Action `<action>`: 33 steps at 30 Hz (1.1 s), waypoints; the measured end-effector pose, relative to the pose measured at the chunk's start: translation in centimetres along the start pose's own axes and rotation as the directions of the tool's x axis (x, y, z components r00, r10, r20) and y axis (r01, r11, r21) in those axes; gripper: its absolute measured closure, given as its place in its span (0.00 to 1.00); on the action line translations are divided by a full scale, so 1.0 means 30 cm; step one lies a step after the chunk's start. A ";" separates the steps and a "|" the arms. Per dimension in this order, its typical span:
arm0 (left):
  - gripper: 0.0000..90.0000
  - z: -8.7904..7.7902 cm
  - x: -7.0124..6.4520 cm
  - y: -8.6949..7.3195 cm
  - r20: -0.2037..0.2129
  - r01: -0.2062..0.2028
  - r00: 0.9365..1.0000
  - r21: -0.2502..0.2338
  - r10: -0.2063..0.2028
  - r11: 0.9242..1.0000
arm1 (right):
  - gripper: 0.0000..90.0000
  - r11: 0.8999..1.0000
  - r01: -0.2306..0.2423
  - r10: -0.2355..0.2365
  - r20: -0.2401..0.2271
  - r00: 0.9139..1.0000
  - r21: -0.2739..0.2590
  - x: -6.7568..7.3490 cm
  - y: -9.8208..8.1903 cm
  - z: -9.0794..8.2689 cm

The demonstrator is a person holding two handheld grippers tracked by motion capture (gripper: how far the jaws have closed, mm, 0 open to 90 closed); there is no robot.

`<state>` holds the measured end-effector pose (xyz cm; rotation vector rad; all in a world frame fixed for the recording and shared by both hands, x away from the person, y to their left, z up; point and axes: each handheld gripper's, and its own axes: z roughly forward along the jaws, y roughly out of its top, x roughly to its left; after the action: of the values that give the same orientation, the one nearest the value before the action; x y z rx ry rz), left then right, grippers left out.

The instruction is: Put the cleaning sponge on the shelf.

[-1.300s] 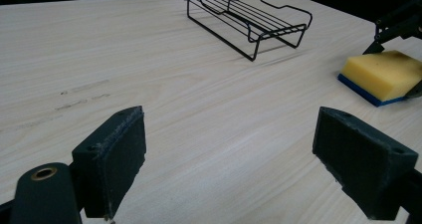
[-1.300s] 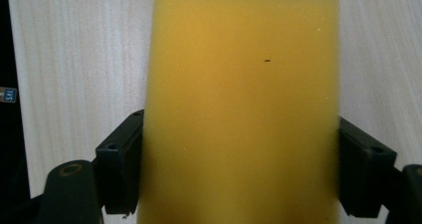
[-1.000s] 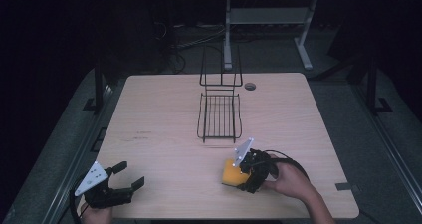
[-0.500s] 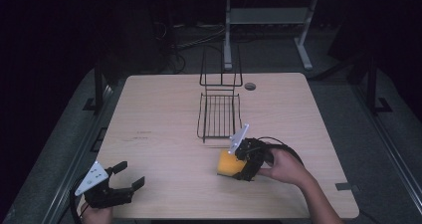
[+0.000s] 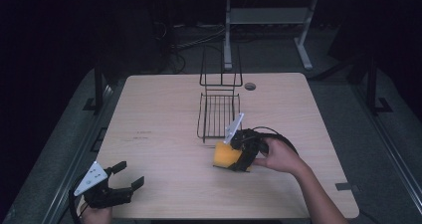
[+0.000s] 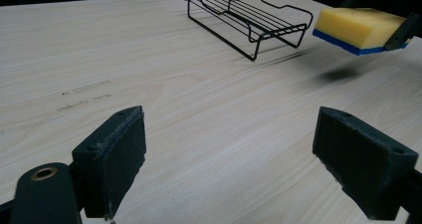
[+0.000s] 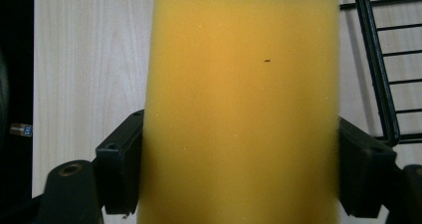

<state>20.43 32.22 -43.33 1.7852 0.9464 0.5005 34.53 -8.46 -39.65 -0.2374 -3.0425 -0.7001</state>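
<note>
lit table, dark blurry surroundings

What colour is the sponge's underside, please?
Blue, under a yellow body; the sponge shows it best in the left gripper view.

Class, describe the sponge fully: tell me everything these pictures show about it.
The sponge is a rectangular block of yellow foam with a thin blue layer underneath, seen in the left gripper view. It looks soft and porous, with one tiny dark speck on top. The right gripper clamps its two long sides, holding it flat-side up, lifted off the table, just short of the wire rack.
</note>
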 end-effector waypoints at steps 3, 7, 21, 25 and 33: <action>0.14 -0.001 0.001 0.000 0.000 0.001 1.000 -0.001 -0.001 1.000 | 0.24 1.000 0.000 0.000 -0.003 1.000 0.003 -0.007 0.006 0.000; 0.14 -0.002 0.002 0.000 -0.001 0.002 1.000 -0.003 -0.002 1.000 | 0.24 1.000 0.003 -0.003 -0.008 1.000 -0.005 -0.024 0.018 -0.002; 0.14 -0.003 0.002 0.001 -0.003 0.000 1.000 -0.001 0.000 1.000 | 0.24 1.000 -0.006 0.006 -0.002 1.000 0.013 -0.079 0.058 -0.008; 0.14 -0.002 0.004 0.000 -0.002 0.003 1.000 -0.003 -0.003 1.000 | 0.24 1.000 0.007 -0.007 0.000 1.000 0.004 -0.096 0.071 -0.001; 0.14 -0.002 0.004 0.000 -0.001 0.003 1.000 -0.005 -0.003 1.000 | 0.24 1.000 0.002 -0.002 0.000 1.000 0.025 -0.138 0.094 0.013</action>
<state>20.47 32.36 -43.32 1.7791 0.9478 0.5010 39.04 -6.38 -38.95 -0.2338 -3.0494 -0.6620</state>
